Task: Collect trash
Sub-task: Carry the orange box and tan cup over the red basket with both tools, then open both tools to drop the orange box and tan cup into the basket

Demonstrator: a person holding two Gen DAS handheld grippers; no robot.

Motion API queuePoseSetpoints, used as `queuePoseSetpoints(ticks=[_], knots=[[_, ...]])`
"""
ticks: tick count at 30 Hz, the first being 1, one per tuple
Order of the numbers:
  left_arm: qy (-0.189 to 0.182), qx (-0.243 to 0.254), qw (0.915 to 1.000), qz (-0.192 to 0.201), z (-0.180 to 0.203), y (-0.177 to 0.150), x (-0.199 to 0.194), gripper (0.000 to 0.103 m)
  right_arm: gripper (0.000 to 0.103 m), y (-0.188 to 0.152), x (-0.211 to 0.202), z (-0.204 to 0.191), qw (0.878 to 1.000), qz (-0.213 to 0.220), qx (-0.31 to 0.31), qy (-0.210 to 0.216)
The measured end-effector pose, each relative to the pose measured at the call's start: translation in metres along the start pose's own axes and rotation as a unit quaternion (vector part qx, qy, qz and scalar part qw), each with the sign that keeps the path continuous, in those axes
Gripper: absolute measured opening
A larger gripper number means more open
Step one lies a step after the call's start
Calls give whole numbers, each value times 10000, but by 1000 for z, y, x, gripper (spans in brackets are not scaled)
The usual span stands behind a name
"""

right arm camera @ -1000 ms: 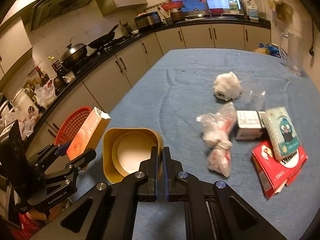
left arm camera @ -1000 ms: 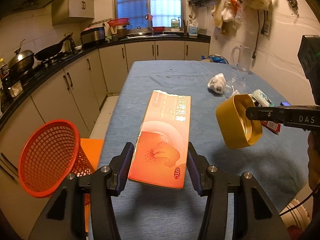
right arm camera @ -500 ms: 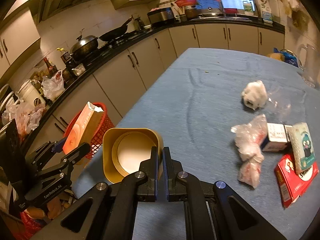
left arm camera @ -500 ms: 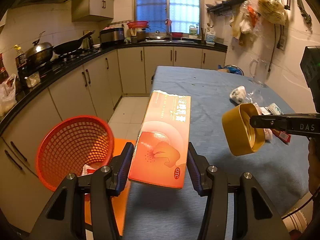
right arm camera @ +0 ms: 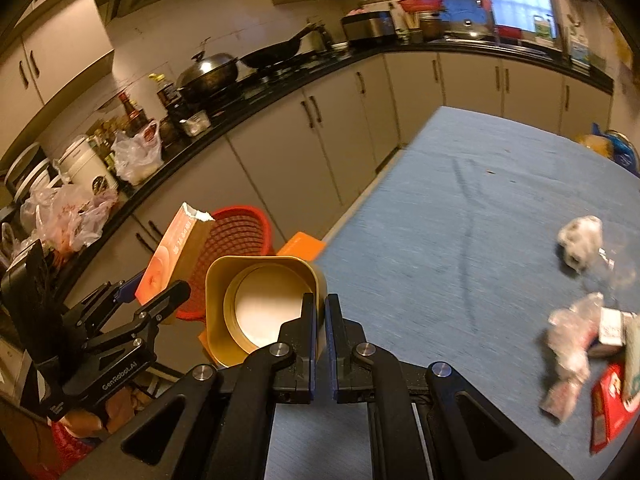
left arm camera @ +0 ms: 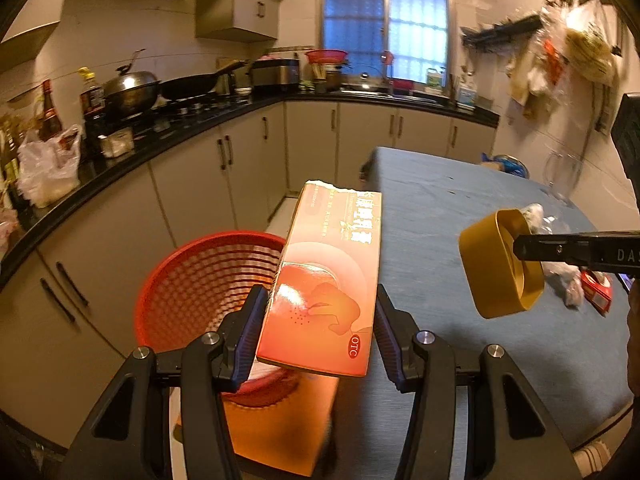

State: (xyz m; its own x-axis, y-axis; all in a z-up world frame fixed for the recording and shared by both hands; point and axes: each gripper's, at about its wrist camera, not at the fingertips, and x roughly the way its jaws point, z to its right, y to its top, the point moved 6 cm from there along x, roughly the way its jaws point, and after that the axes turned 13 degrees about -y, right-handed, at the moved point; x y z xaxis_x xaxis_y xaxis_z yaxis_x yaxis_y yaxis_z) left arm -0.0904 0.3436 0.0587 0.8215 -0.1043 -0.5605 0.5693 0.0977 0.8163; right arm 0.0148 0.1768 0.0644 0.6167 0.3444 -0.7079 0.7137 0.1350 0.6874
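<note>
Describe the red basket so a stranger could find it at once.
Start at the blue table and go to its edge facing the counter cabinets. There, below table height, stands the red basket, beside an orange stool. It is the only round, open-mesh container there, just beyond the orange box.

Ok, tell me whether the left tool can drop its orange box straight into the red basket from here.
Probably yes. The left tool grips the orange box right beside the red basket, whose open mouth shows nothing across it. The box's far end looks past the rim, so a small shift toward the basket seems needed.
</note>
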Motion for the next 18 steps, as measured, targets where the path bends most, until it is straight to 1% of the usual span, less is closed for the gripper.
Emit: queuePoseSetpoints(ticks=[5, 10, 14, 18], knots=[[273, -202, 9994, 13, -39, -1, -5, 51, 5, 14, 17, -31, 9997, -70, -151, 179], [469, -477, 9976, -158, -80, -7, 9, 51, 5, 30, 42, -68, 9985, -219, -359, 346], [626, -715, 9949, -337, -108, -14, 27, 50, 5, 41, 70, -89, 9977, -344, -505, 298], [634, -995, 9917, -504, -127, -21, 43, 50, 5, 45, 106, -105, 9962, -560, -631, 217]])
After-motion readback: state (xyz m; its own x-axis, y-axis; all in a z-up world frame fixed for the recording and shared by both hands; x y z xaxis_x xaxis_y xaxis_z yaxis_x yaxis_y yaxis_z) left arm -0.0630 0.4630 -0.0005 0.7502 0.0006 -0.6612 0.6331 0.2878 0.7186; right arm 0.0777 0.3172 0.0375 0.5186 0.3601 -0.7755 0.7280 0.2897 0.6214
